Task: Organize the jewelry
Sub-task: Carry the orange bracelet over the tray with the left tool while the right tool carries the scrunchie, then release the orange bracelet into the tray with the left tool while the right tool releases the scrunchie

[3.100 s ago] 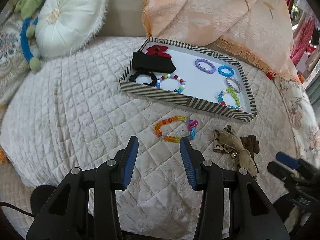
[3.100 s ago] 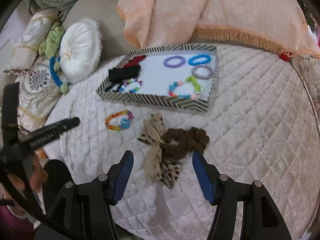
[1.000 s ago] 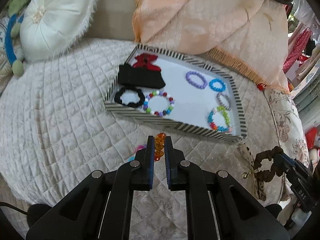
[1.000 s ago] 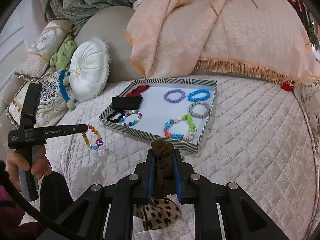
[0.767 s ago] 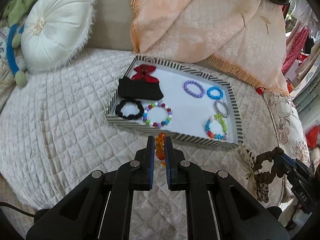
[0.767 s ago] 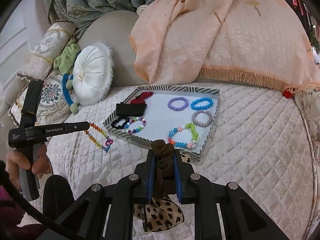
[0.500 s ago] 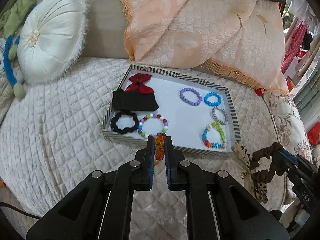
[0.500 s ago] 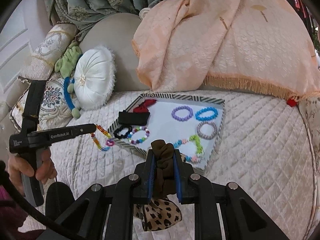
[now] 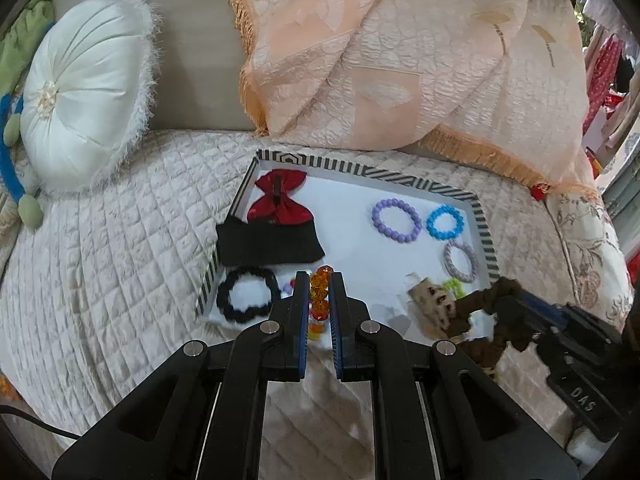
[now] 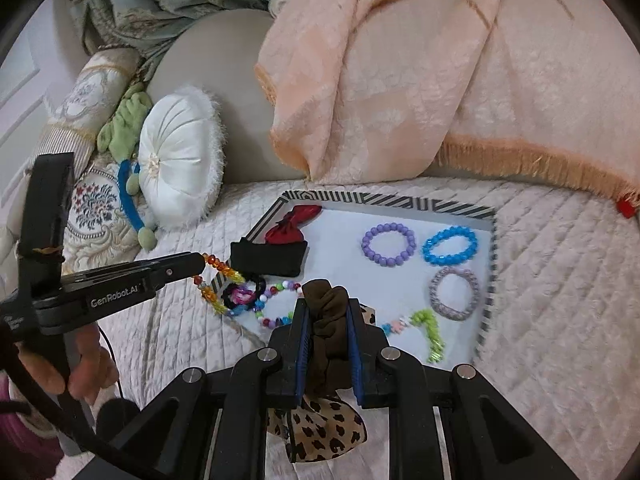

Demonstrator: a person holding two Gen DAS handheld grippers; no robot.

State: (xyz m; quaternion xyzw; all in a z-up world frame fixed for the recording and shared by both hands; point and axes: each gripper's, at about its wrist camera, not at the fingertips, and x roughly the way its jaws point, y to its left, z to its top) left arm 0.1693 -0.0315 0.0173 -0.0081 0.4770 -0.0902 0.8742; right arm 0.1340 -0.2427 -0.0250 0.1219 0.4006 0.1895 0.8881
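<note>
My left gripper (image 9: 319, 284) is shut on an orange and multicolour bead bracelet (image 9: 319, 292), held above the near left part of the striped tray (image 9: 486, 236); in the right wrist view the bracelet (image 10: 218, 280) hangs from it over the tray's left rim. My right gripper (image 10: 327, 308) is shut on a brown scrunchie (image 10: 326, 320) with a leopard-print bow (image 10: 320, 428) hanging below, over the tray's near edge. The tray (image 10: 384, 201) holds purple (image 10: 388, 244), blue (image 10: 450, 245) and grey (image 10: 454, 292) bracelets, a red bow (image 9: 278, 196), a black band (image 9: 268, 242) and a black scrunchie (image 9: 248, 294).
The tray lies on a quilted cream bedspread (image 9: 100, 272). A round white cushion (image 9: 80, 96) sits at the back left. A peach fringed blanket (image 9: 400, 52) hangs behind the tray. Patterned pillows and a green plush (image 10: 124, 120) are at the far left.
Both grippers closed on their items, lifted them off the bedspread and moved forward over the tray. The bracelet and the scrunchie now hang above the tray's near edge.
</note>
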